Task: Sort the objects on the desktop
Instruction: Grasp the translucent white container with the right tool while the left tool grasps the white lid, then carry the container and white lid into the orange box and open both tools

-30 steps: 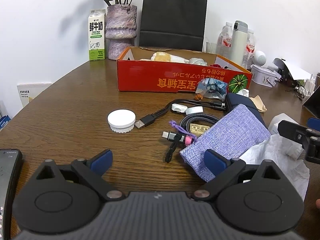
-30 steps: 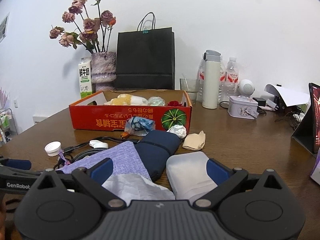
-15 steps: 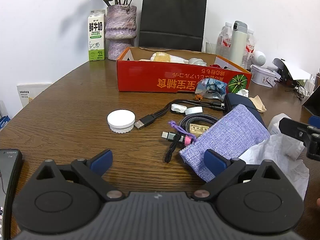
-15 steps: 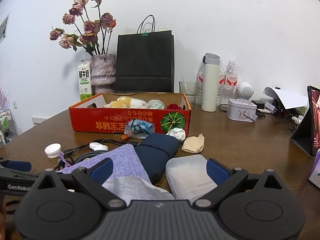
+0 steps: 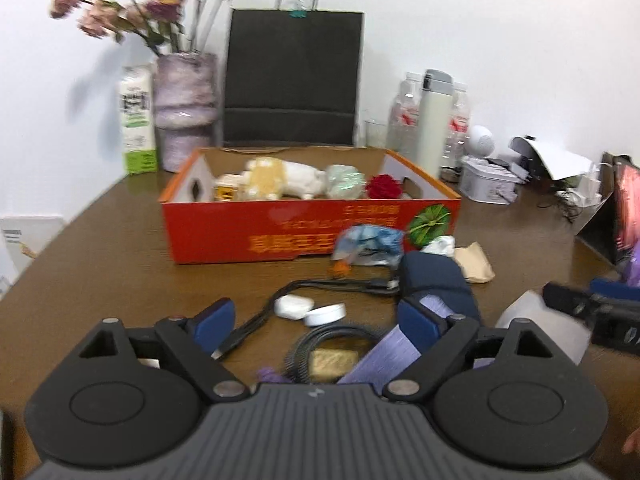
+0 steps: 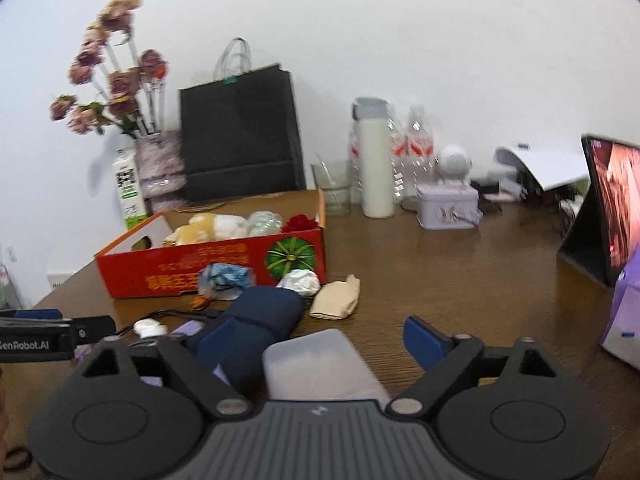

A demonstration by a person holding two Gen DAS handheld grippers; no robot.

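Both views swung forward toward the red box [image 5: 312,232]. Your left hand-held gripper [image 5: 316,320] and right hand-held gripper [image 6: 320,340] stayed spread and empty; the clutter, like the cable [image 5: 320,284], lay unsorted on the tabletop [image 5: 120,264].

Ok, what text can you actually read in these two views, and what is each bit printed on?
"GenRobot.AI": on the left gripper, its side seen from the right wrist view.
Red box: yellow print upside down, too blurred to read.
Milk carton: label blurred, unreadable.
Water bottles: red labels unreadable.
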